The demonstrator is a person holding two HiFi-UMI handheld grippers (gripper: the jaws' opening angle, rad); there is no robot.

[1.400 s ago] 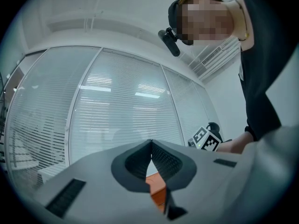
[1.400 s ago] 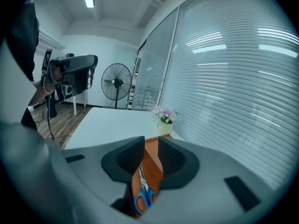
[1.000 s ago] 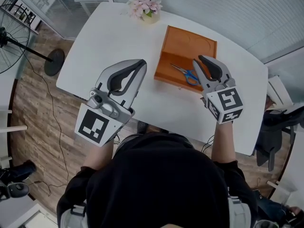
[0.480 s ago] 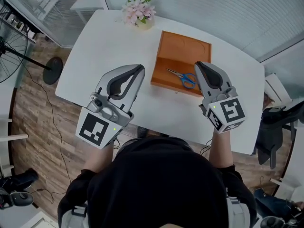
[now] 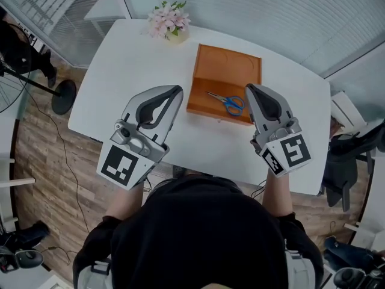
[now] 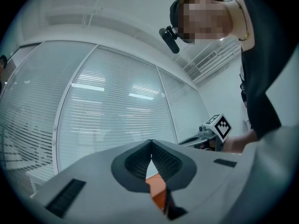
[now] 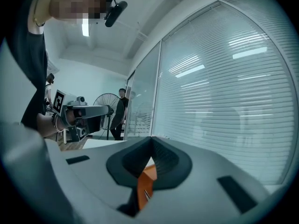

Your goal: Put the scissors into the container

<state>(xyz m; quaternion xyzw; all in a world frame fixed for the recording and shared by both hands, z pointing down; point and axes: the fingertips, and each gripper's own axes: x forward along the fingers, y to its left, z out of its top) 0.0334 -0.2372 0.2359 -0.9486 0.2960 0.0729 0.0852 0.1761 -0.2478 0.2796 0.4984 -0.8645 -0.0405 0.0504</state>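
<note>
Orange wood is showing in the upper middle of the head view: the container (image 5: 225, 68) is sitting on the white worktop (image 5: 132, 59). The blue-handled scissors (image 5: 228, 103) are lying inside it, in the half nearer the bottom of the frame. I am holding the right hand-held gripper (image 5: 249, 89) just right of the container's lower right corner. Its jaws have just been closing and are pressing together with nothing between them. I am holding the left hand-held gripper (image 5: 177, 91) just left of the container, its jaws likewise together and gripping nothing. A pot of pink flowers (image 5: 168, 24) is standing at the worktop's upper left edge.
</note>
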